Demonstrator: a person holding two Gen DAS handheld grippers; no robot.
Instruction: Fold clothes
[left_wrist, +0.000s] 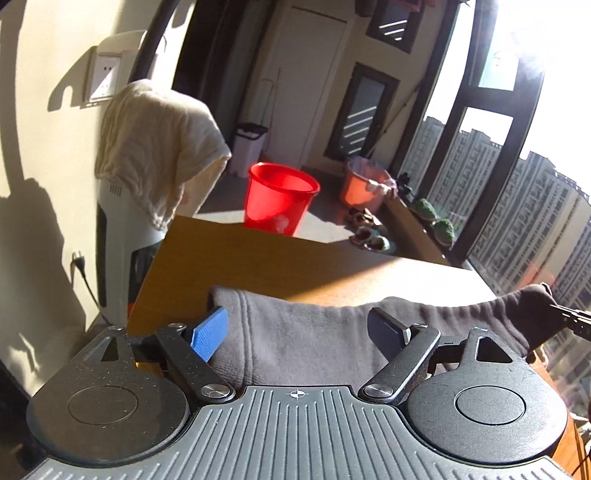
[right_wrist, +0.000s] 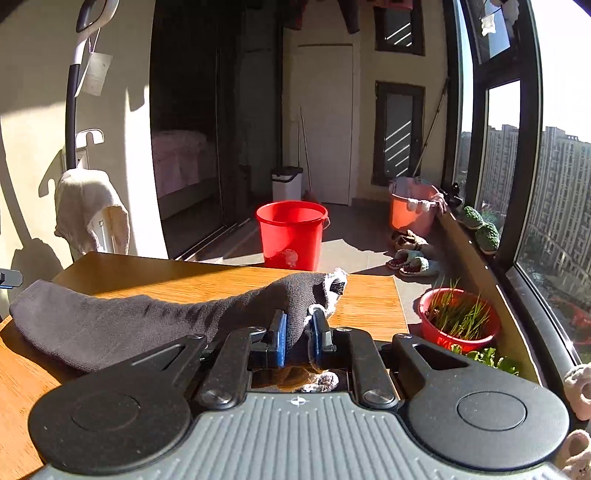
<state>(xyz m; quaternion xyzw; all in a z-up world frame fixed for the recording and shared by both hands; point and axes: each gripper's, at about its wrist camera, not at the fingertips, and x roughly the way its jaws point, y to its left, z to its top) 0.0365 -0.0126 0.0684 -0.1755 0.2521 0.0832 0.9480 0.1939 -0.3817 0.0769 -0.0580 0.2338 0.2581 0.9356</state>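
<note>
We note the wooden table (right_wrist: 207, 280) first, sunlit on a balcony beside tall windows; a red bucket (right_wrist: 291, 236) stands on the floor beyond its far edge. Across the table lies the dark grey garment (right_wrist: 122, 314), a knit piece stretched left to right, its left end resting flat near the table's left edge and its right end lifted off the wood.

The right gripper (right_wrist: 298, 332) is clamped on that raised end: both blue pads pinch a bunched fold of the knit, and a pale lining shows just past the jaws. The left gripper (left_wrist: 301, 332) hovers over the garment's other end with jaws spread wide, blue pad on one side, dark pad on the other, gripping nothing. We cannot tell whether its pads touch the cloth.

Judgement: the step in hand is securing both ends before the first fold; folding itself has not begun. The next move calls for the left gripper to settle onto the hem below it and pinch, then both to carry one end over the other without dragging the cloth off the table.
</note>
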